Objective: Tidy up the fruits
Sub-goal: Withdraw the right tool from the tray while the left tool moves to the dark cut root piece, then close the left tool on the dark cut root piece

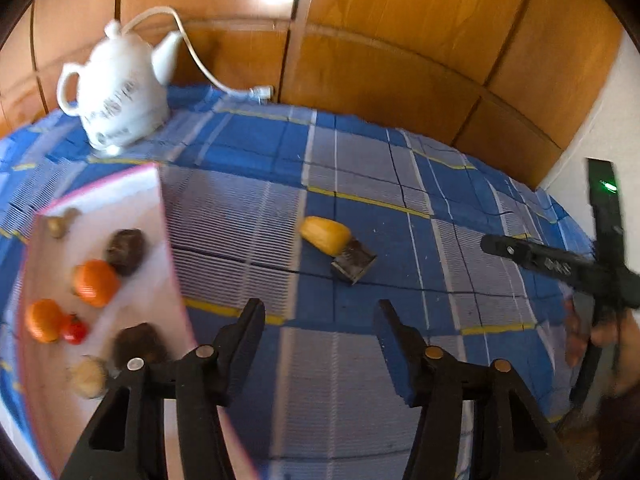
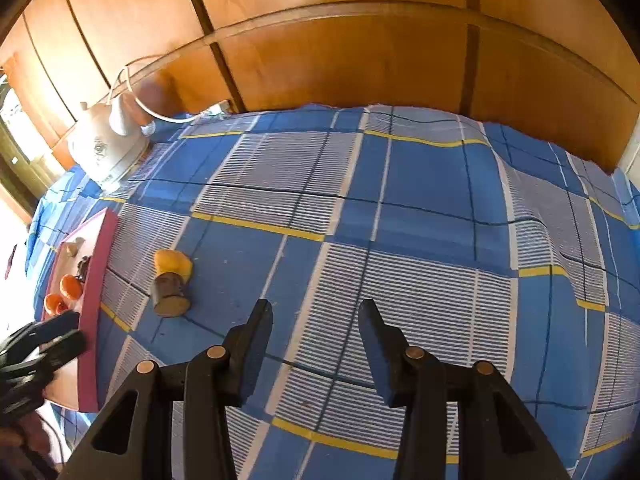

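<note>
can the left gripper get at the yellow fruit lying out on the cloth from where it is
Probably yes: the left gripper is open and the yellow fruit lies ahead with bare tablecloth between them.

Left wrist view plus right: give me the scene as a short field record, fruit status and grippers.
surface: blue plaid cloth
tray: pink-edged tray, at the cloth's left side
in tray: two oranges, small tomato, two dark brown fruits, pale items too blurred to name
outside tray: yellow fruit on the cloth, touching a small dark block
background: white teapot with cord, wooden panels behind
left gripper: open, empty
right gripper: open, empty
</note>
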